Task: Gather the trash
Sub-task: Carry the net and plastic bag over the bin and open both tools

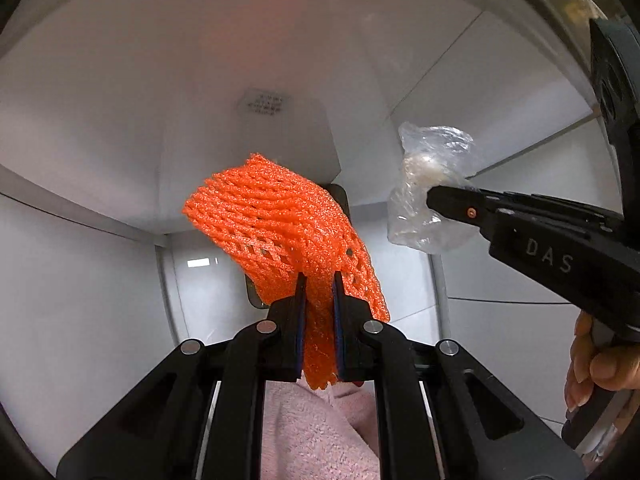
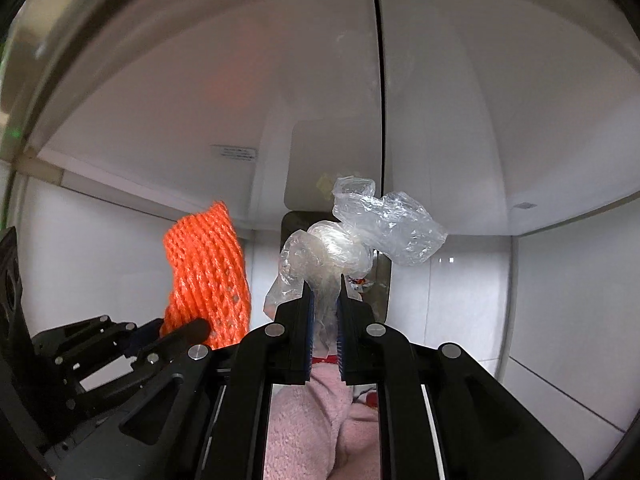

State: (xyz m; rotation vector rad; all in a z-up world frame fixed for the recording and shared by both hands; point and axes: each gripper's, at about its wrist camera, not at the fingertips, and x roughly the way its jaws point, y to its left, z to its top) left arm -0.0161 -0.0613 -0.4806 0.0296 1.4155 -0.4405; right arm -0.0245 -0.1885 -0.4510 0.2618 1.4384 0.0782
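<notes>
Left gripper (image 1: 319, 280) is clamped on the orange foam net (image 1: 276, 216): both blue-lined pads pinch the net's lower end, a short tail of it sticks out behind the pads, and the bulk fans up and to the left beyond the tips. Right gripper (image 2: 325, 284) is clamped on the clear plastic bag (image 2: 384, 224), which is crumpled; a thin twist of film runs between the pads and the rest balloons out past the tips, up and right, with a whitish wad inside near the pinch (cannot tell what it is). Both pieces hang off the floor, held only by the jaws, side by side: in the left wrist view the bag (image 1: 432, 188) sits to the right of the net with the right gripper (image 1: 434, 200) coming in from the right edge and a hand (image 1: 600, 364) wrapped on its handle at lower right. In the right wrist view the net (image 2: 206, 264) is to the left with the left gripper (image 2: 200, 326) low at the left edge. The two pieces are near each other, not touching. Below both: pale glossy floor tiles (image 1: 100, 280), and white panel surfaces (image 2: 460, 120) split by a dark vertical seam, with a small printed label (image 1: 264, 104) stuck on the panel farther off. A dark rectangular thing on the floor sits behind the net and the bag, mostly hidden. Pink fleece sleeve (image 1: 316, 432) fills the near edge between the gripper arms in both views.
</notes>
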